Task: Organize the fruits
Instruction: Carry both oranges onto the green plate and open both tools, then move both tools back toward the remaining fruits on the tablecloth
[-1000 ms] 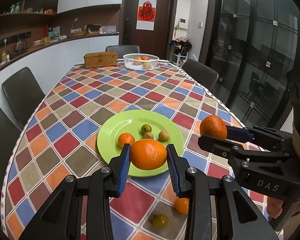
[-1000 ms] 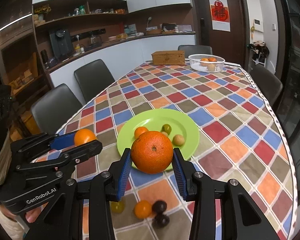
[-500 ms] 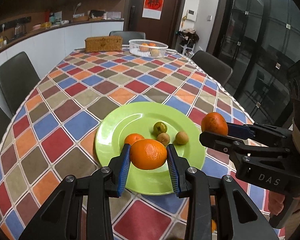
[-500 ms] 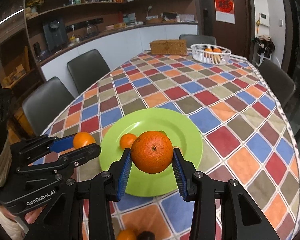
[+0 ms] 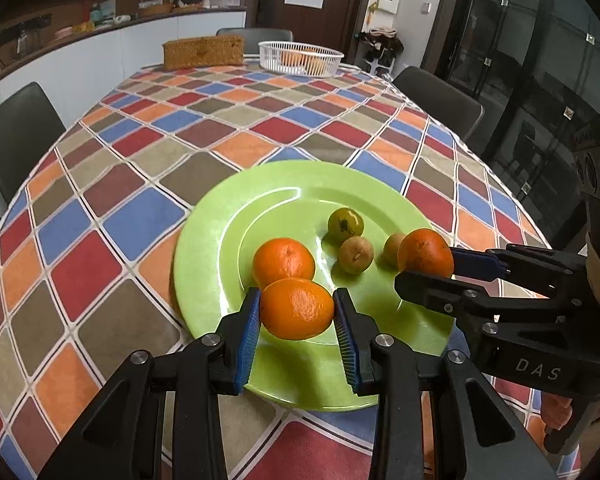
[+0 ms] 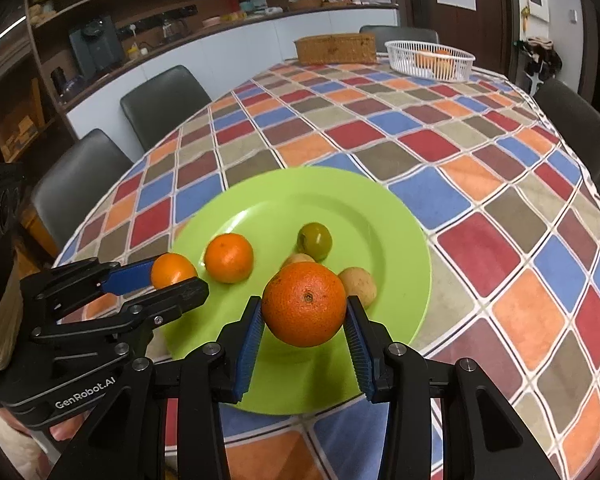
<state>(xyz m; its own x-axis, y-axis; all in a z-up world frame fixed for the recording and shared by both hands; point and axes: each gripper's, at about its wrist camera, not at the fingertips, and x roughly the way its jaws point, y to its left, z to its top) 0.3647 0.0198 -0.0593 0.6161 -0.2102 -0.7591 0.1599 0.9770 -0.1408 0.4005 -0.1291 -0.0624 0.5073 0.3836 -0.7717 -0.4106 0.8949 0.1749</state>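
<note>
A green plate [image 5: 260, 208] [image 6: 380, 216] lies on the checked tablecloth. On it lie a small orange [image 5: 283, 262] [image 6: 229, 257], a green fruit [image 5: 345, 222] [image 6: 314, 241] and two small tan fruits [image 5: 355, 255] [image 6: 358, 286]. My left gripper [image 5: 296, 312] [image 6: 176, 274] is shut on a mandarin [image 5: 297, 308] [image 6: 172, 270] just above the plate's near part. My right gripper [image 6: 305, 316] [image 5: 426, 264] is shut on a larger orange [image 6: 305, 304] [image 5: 425, 258] over the plate's right side.
A white basket [image 5: 300, 56] [image 6: 430, 60] with oranges and a brown wicker box [image 5: 203, 51] [image 6: 335, 49] stand at the table's far end. Dark chairs [image 5: 16, 136] [image 6: 164, 96] line both sides. A counter runs along the left wall.
Both grippers have moved forward and down over the green plate, each still holding its orange. The loose fruits on the cloth near me have dropped out of view.
</note>
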